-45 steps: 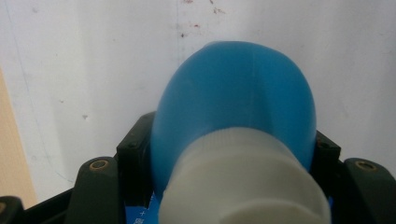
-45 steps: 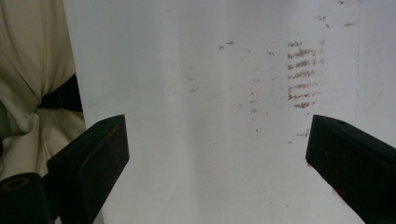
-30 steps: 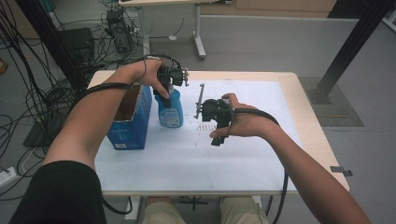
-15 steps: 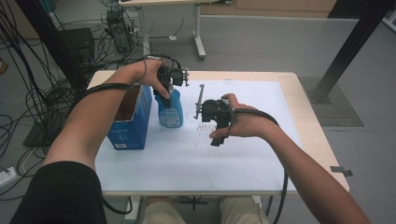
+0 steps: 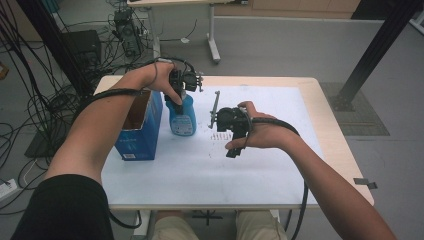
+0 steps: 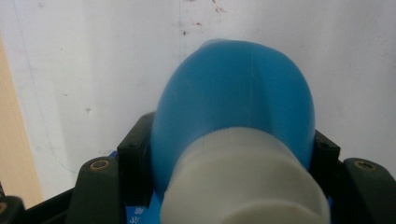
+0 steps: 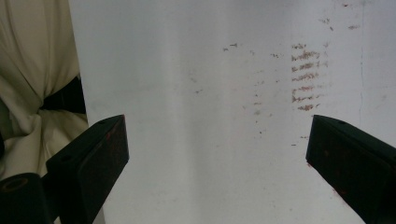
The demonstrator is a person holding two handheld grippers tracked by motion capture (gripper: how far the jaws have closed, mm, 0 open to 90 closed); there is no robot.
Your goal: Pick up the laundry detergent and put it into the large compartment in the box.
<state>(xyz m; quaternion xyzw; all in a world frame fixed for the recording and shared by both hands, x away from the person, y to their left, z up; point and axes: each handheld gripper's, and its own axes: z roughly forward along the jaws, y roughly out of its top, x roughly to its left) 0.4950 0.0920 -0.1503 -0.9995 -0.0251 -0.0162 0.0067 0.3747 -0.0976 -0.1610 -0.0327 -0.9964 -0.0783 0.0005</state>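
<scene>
The high view looks forward and down on the white table (image 5: 210,165). The left gripper view sits close above a blue bottle (image 6: 233,93); the right gripper view faces that tabletop, marks at 1 o'clock.

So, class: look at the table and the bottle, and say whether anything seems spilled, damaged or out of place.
Nothing is spilled. The blue bottle stands upright beside the blue box, held at its neck by the left gripper. The one oddity: reddish-brown smudges mark the white table.

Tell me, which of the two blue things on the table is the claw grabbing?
The blue bottle with the white cap. The left gripper is clamped on its neck. The blue box beside it stands open-topped, with nothing gripping it.
</scene>
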